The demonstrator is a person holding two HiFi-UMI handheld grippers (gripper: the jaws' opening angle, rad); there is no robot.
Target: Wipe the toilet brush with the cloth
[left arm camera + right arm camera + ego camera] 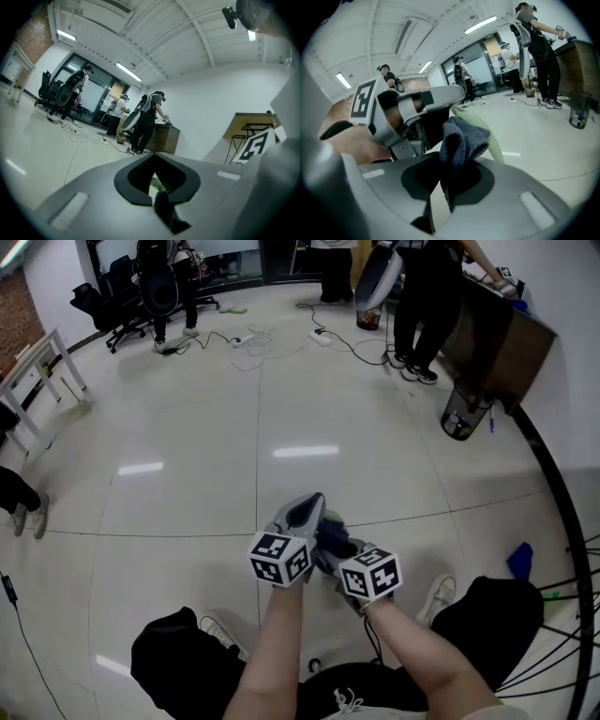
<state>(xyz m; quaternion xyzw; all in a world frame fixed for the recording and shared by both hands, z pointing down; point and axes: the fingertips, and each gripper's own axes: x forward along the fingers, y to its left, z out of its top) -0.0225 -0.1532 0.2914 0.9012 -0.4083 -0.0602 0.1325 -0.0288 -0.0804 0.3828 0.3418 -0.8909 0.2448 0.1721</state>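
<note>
left gripper (pixel 157 183) is clamped on the brush (pixel 490 136); only a sliver of pale green shows between its jaws. right gripper (pixel 446 187) is pinched on the cloth (pixel 461 140), a blue-grey wad bunched above the jaws and lying against the pale green brush shaft. you hold both tools close together in front of your knees, above the floor (pixel 281 409). no view shows the brush head.

step in hand looks like the wipe itself. hold the left clamp firm so the shaft can't twist. press the wad onto the shaft and drag along its length, not across. don't ease the right pinch or the cloth will likely drop. roll the left wrist to reach the far side.

containers: one black bin (pixel 463 414) by the desk (pixel 497 343), well apart from you; contents too small to tell. no brush holder in view.
</note>
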